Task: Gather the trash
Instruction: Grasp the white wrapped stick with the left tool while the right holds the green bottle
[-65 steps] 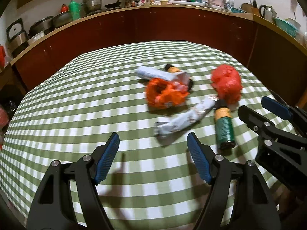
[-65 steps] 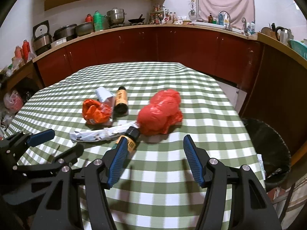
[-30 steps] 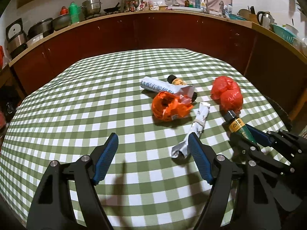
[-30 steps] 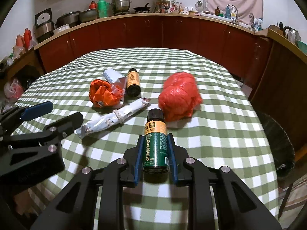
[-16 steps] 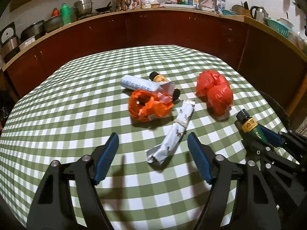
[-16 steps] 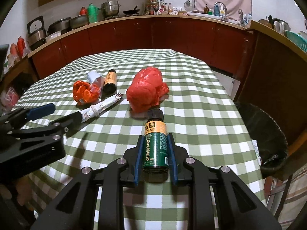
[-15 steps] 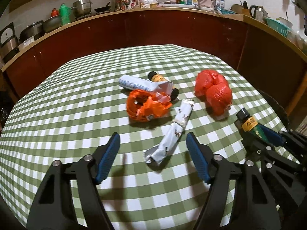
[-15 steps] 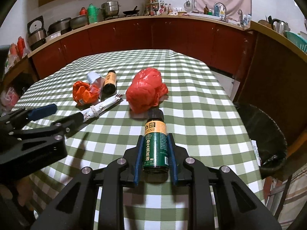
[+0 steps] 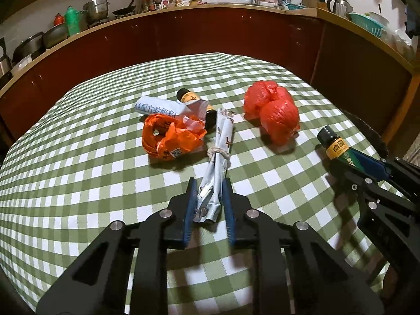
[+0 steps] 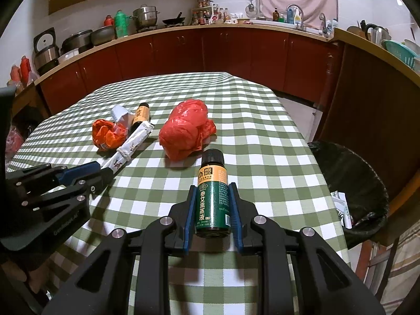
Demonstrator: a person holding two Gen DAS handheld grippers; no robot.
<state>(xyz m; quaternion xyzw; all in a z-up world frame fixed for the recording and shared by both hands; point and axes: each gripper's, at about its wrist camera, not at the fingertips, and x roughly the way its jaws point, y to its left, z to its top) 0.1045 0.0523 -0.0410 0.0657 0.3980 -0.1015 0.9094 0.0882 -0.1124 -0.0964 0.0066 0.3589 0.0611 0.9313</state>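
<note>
My left gripper (image 9: 209, 187) is shut on the near end of a long white wrapper tied with string (image 9: 219, 162), which lies on the green checked table (image 9: 78, 173). My right gripper (image 10: 212, 187) is shut on a green bottle with a black cap (image 10: 212, 194), held above the table; the bottle also shows in the left wrist view (image 9: 338, 149). A crumpled orange bag (image 9: 170, 137), a rolled white packet (image 9: 157, 108), a small brown bottle (image 9: 195, 102) and a red bag (image 9: 273, 111) lie on the table.
A black-lined trash bin (image 10: 351, 183) stands on the floor off the table's right edge, with some paper inside. Dark red kitchen cabinets (image 10: 210, 50) with pots and bottles on the counter ring the table.
My left gripper has moved forward and closed on the white wrapper's near end. My right gripper still holds the green bottle and has shifted slightly.
</note>
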